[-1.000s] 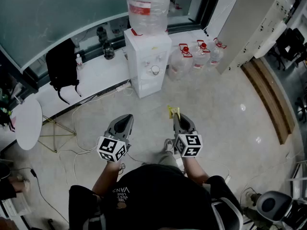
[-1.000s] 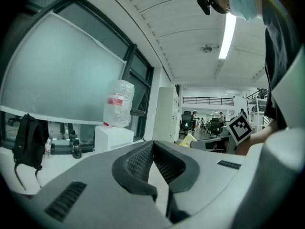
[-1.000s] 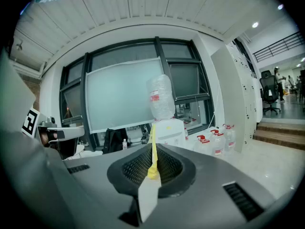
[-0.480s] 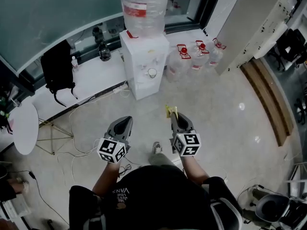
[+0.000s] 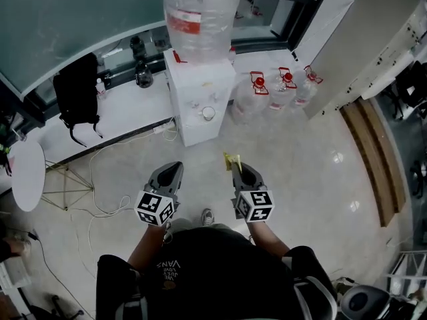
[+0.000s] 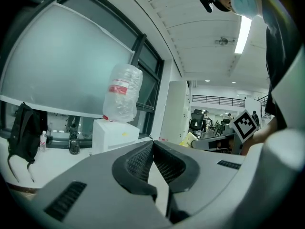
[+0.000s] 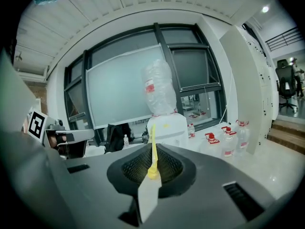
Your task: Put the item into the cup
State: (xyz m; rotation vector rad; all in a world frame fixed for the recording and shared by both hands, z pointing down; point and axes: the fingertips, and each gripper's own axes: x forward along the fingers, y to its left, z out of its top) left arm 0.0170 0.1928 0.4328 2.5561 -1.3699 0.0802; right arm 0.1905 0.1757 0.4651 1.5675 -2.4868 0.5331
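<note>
Here, right tongs (image 5: 238, 167) pinch thin, flat yellow strip (image 7: 153, 147); left tongs (image 5: 175, 168) pressed together, empty. Clear crinkled plastic jug (image 5: 200, 12) sits atop boxy white dispenser (image 5: 197, 105).

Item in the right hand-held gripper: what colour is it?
The item is yellow, clearest in the right gripper view.

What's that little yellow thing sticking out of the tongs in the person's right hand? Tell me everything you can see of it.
The yellow item is a small, thin, pale-yellow piece, perhaps soft plastic or paper; the material can't be told for sure. Seen edge-on from the right gripper view it stands as a narrow upright strip with a thicker blob at its lower end. The right tongs are shut on it, and its upper part pokes out past their tips. Nothing else touches it. It is held in the air above the floor, pointing roughly toward the white water dispenser.
</note>
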